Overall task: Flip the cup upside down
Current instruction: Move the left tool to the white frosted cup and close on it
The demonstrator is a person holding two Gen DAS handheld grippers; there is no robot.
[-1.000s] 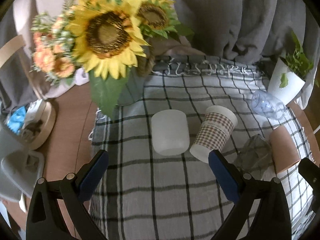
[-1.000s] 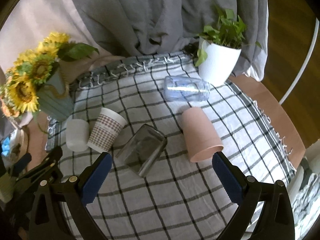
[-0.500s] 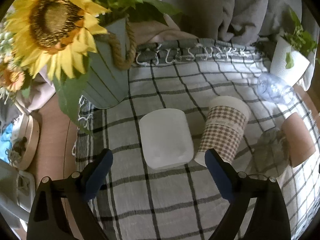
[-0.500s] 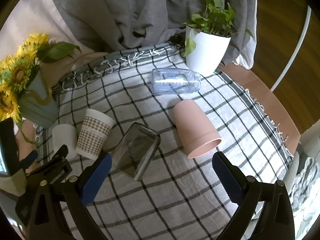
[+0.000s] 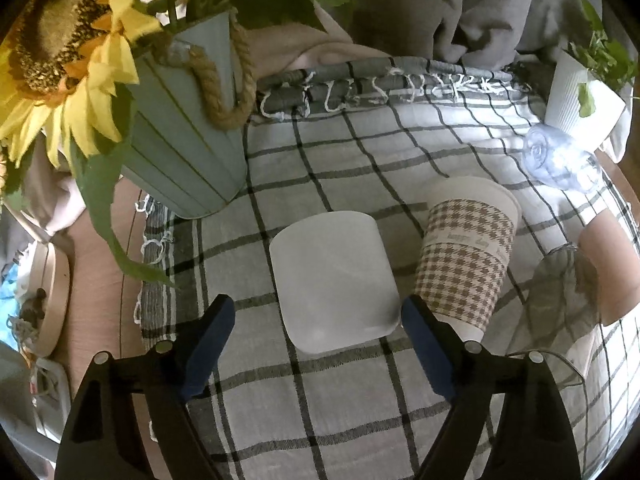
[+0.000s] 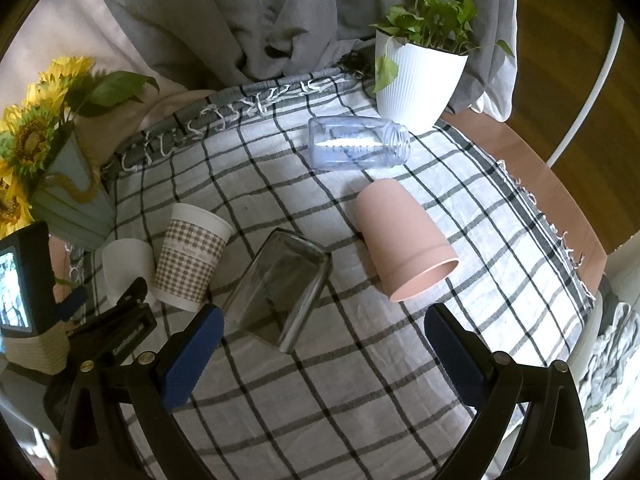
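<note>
Nearest me, my left gripper (image 5: 314,318) hangs with jaws apart, flanking the white cup (image 5: 334,280) lying on the checked cloth (image 5: 320,420) near its left edge. Just right lies a paper cup (image 5: 466,256). My right gripper (image 6: 320,336) gapes too, before a glass (image 6: 280,288) and pink cup (image 6: 402,236).

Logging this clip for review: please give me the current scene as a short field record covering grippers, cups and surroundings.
left gripper: open, fingers either side of the white cup, not touching
right gripper: open, holding nothing
white cup: beside the checked paper cup
glass tumbler: on its side
pink cup: on its side
clear bottle: on its side
surface: checked cloth
background: sunflower bucket, potted plant
</note>
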